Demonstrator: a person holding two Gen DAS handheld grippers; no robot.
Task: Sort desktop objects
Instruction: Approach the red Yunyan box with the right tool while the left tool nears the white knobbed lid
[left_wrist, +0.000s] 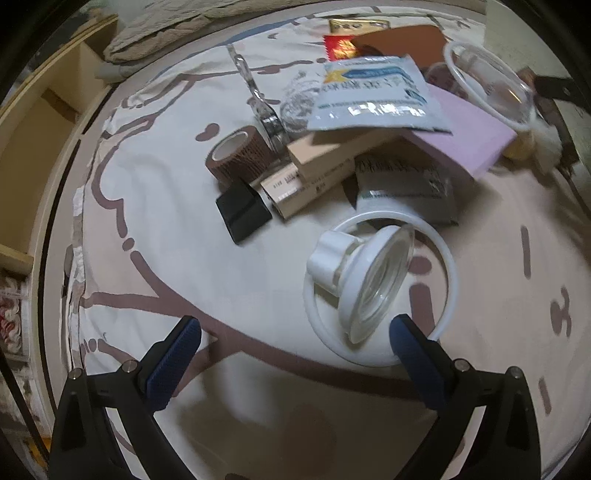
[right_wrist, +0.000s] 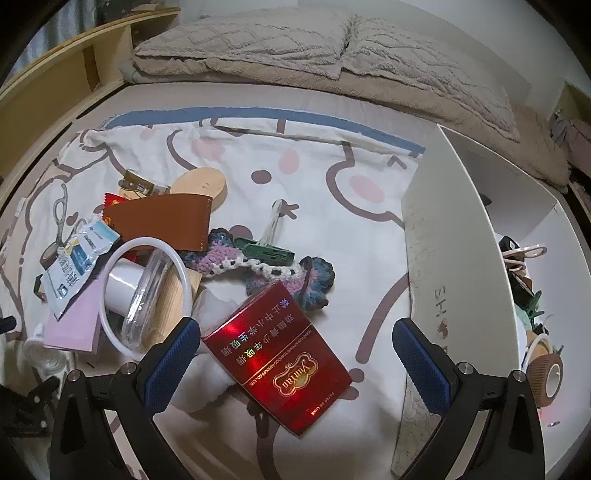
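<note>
In the left wrist view my left gripper (left_wrist: 295, 350) is open above the cartoon-print sheet. A clear funnel-shaped cup with a white cap (left_wrist: 354, 280) lies on a white ring just ahead of its right finger, apart from it. Beyond lie a black box (left_wrist: 242, 212), a brown tape roll (left_wrist: 236, 157), beige boxes (left_wrist: 317, 173), a foil sachet (left_wrist: 373, 96) and a pink pad (left_wrist: 469, 136). In the right wrist view my right gripper (right_wrist: 295, 350) is open over a red cigarette pack (right_wrist: 277, 354), which lies between its fingers untouched. A second clear cup with a ring (right_wrist: 147, 291) lies to the left.
A white storage box (right_wrist: 461, 266) at the right holds a tape roll (right_wrist: 546, 376), scissors and clips. A crocheted strip (right_wrist: 258, 266), green clip (right_wrist: 271, 253), brown leather sleeve (right_wrist: 166, 221) and wooden oval (right_wrist: 203, 188) lie mid-sheet. A folded blanket (right_wrist: 332, 48) lies behind; wooden shelving (right_wrist: 55, 85) runs along the left.
</note>
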